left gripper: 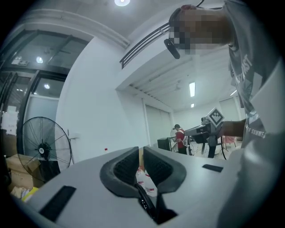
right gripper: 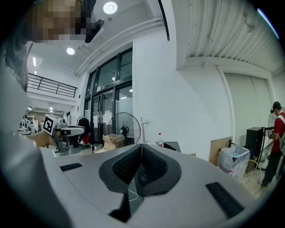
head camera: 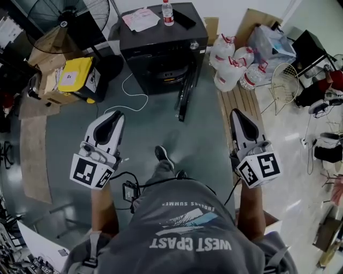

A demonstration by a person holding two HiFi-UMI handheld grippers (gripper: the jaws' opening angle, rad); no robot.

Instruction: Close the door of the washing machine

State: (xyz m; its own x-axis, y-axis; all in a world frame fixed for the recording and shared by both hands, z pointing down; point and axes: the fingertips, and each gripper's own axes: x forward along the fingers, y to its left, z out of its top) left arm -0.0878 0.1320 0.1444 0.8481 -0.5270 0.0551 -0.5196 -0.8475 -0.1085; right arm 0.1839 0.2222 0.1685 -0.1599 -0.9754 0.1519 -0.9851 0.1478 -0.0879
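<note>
The black, box-shaped washing machine (head camera: pixel 161 53) stood on the grey floor (head camera: pixel 206 139) ahead of the person. Its dark door (head camera: pixel 185 96) was open, swung out from the front toward the person and seen edge-on. On the machine's top lay a clear plastic bottle with a red cap (head camera: pixel 168 13), a pink sheet (head camera: pixel 140 19) and a flat black object (head camera: pixel 185 20). Both grippers were held well short of the machine, one on each side of the person's dark shoe (head camera: pixel 163 155). The left gripper (head camera: pixel 114 119) had its jaws pressed together with nothing between them. The right gripper (head camera: pixel 238 115) was the same — jaws together, empty. A thin white cable (head camera: pixel 131 93) curled on the floor left of the machine, and clear water jugs with red caps (head camera: pixel 230 64) stood to its right.
</note>
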